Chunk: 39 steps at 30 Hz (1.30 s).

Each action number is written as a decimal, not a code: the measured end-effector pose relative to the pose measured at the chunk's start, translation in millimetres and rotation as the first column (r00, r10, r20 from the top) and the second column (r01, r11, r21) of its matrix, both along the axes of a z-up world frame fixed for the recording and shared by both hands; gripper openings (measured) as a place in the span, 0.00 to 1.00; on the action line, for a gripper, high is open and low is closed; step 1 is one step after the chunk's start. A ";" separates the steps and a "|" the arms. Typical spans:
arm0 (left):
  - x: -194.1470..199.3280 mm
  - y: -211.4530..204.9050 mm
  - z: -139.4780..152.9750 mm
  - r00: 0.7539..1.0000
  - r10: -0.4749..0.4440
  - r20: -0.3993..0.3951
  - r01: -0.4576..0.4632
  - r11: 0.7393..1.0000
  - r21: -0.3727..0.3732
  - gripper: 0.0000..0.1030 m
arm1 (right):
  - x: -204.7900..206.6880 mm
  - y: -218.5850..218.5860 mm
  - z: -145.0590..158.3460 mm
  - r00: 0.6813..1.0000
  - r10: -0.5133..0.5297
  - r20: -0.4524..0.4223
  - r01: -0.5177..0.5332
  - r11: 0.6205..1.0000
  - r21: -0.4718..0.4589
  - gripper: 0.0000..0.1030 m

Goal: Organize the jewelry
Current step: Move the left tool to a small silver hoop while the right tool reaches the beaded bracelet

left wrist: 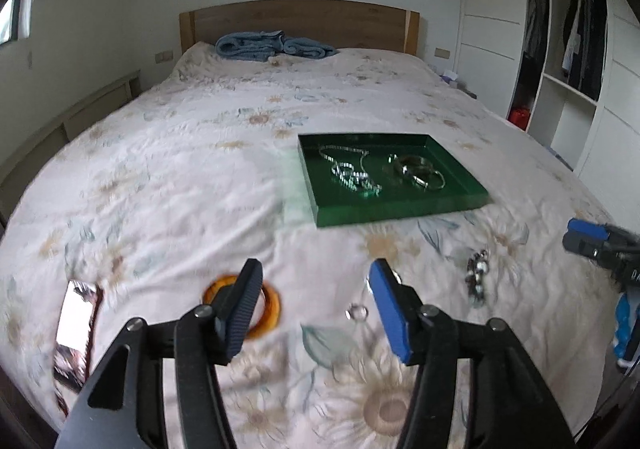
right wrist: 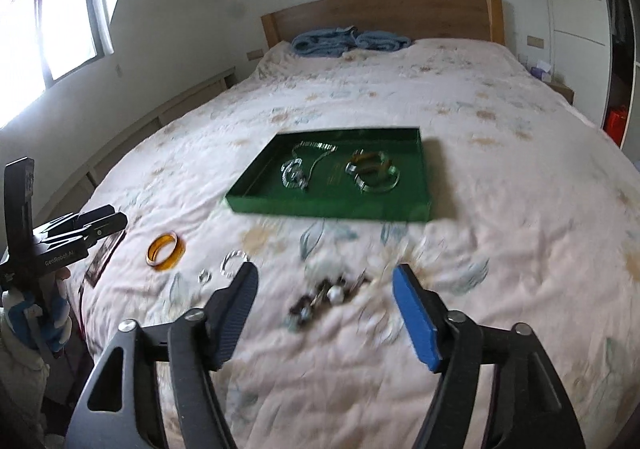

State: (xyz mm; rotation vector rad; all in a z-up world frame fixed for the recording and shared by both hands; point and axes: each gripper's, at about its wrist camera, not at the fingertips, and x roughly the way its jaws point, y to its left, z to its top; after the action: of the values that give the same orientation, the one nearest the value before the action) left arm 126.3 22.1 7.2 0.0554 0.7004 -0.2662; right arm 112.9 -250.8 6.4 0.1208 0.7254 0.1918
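Resting on the floral bedspread [left wrist: 192,177], a green tray [left wrist: 400,211] is seen mid-bed, with silver chains [left wrist: 352,175] in its left half and bangles [left wrist: 418,171] in its right. Nearer the foot of the bed, an amber bangle [left wrist: 268,313], a small clear ring [left wrist: 357,313] and a dark beaded piece [left wrist: 477,277] are laid loose on the cover, apart from the tray. The left tongs [left wrist: 316,289] are held wide above the bed, nothing being gripped; the amber bangle is partly hidden behind one finger. The right tongs [right wrist: 325,289] are likewise spread wide and empty, with the beaded piece lying on the cover beyond them. A phone [left wrist: 76,329] is seen at the bed's left edge
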 end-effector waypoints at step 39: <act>51.5 -37.5 -126.3 0.977 -0.110 -0.185 0.109 0.994 -0.013 0.26 | 85.8 40.3 -122.6 0.982 -0.031 -0.189 0.024 0.999 -0.038 0.38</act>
State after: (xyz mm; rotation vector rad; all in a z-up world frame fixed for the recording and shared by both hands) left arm 177.7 -15.4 -119.0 0.0672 0.8833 -0.3814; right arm 198.7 -210.5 -116.3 0.1165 0.9159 0.1419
